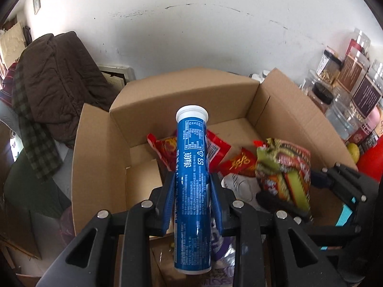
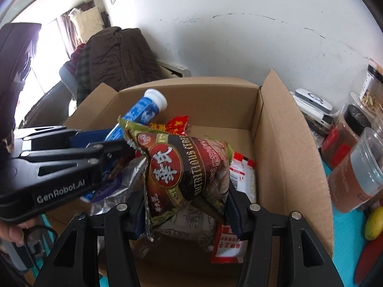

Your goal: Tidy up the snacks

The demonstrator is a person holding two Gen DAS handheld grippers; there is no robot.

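Note:
A blue tube with a white cap (image 1: 191, 157) points over an open cardboard box (image 1: 191, 91), and my left gripper (image 1: 191, 179) is shut on its middle. The right wrist view shows the same tube (image 2: 146, 107) above the box's left side (image 2: 191, 100). My right gripper (image 2: 186, 201) is shut on a brown-and-green cereal bag (image 2: 189, 167) that hangs over the box, just right of the left gripper (image 2: 112, 143). In the left wrist view that bag (image 1: 282, 172) is blurred. Red snack packets (image 1: 215, 148) and a white-and-red packet (image 2: 241, 174) lie inside the box.
Several plastic jars (image 2: 354, 174) crowd the teal table (image 2: 344, 239) right of the box, beside a yellow fruit (image 2: 374, 222). A brown coat (image 1: 59, 79) is draped over a chair to the left. A white wall stands behind the box.

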